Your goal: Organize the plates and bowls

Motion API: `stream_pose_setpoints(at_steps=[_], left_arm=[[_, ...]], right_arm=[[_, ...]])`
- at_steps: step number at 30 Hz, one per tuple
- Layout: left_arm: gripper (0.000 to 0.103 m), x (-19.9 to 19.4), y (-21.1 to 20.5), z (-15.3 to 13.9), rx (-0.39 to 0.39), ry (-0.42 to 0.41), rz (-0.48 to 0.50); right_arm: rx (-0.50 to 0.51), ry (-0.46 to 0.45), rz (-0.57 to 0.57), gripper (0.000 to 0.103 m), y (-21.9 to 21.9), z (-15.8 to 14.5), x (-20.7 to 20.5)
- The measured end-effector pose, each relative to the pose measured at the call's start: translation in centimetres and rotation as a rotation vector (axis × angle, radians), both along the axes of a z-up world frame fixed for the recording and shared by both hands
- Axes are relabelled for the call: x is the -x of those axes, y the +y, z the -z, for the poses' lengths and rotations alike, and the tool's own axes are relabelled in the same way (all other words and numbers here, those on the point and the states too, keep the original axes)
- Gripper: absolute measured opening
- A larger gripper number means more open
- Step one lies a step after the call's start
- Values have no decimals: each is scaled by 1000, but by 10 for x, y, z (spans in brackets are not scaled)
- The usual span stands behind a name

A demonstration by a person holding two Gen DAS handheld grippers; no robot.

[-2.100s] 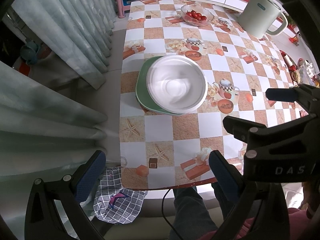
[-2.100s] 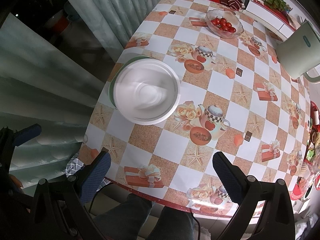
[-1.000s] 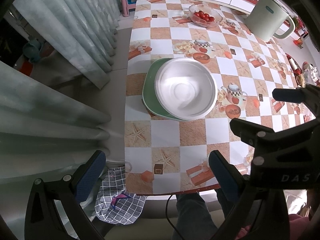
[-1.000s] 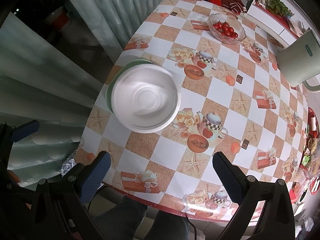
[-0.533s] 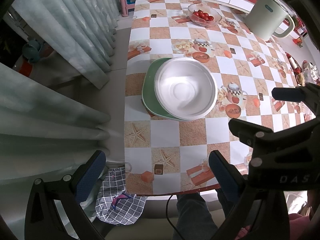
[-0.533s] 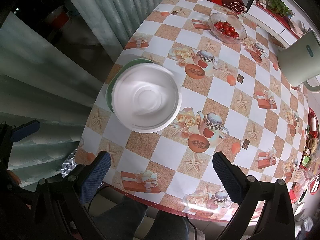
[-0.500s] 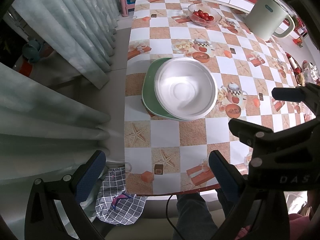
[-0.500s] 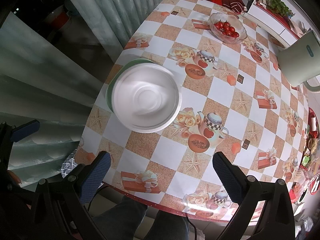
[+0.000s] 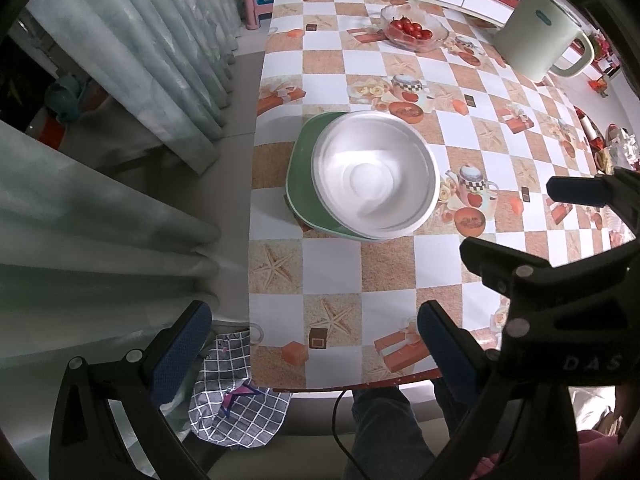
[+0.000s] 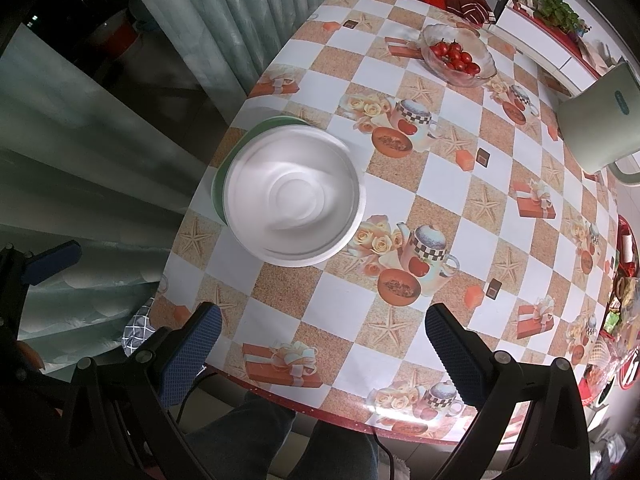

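Note:
A white bowl (image 9: 374, 176) sits stacked on a green plate (image 9: 302, 176) near the left edge of the checkered table (image 9: 332, 264). The same bowl (image 10: 292, 196) and a sliver of the plate (image 10: 218, 190) show in the right wrist view. My left gripper (image 9: 312, 344) is open and empty, high above the table's near edge. My right gripper (image 10: 322, 346) is open and empty too, also held high over the near edge. It appears at the right of the left wrist view (image 9: 560, 280).
A glass bowl of cherry tomatoes (image 9: 414, 32) and a pale green kettle (image 9: 538, 42) stand at the far end. Curtains (image 9: 132, 52) hang left of the table. A checked cloth (image 9: 236, 400) lies below the near edge. The person's legs (image 10: 256, 436) are under it.
Both views shift only slightly; both grippers stay open and high. The bowl and plate have not moved on the table.

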State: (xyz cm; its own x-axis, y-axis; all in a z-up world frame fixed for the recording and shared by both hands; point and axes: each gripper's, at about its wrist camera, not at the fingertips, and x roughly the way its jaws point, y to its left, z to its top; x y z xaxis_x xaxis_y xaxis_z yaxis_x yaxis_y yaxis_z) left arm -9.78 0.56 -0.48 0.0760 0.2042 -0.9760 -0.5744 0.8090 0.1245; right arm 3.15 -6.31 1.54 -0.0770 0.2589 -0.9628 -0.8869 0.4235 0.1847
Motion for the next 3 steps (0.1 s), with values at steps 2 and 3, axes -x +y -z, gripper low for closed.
stream_pose_setpoints(at_steps=[2,3], left_arm=[[103,1,-1,0,-31,-13,4],[103,2,-2,0,-46,-25,10]], right_arm=[[1,0,2,103,0,0,0],[2,0,0,103,1,1,0]])
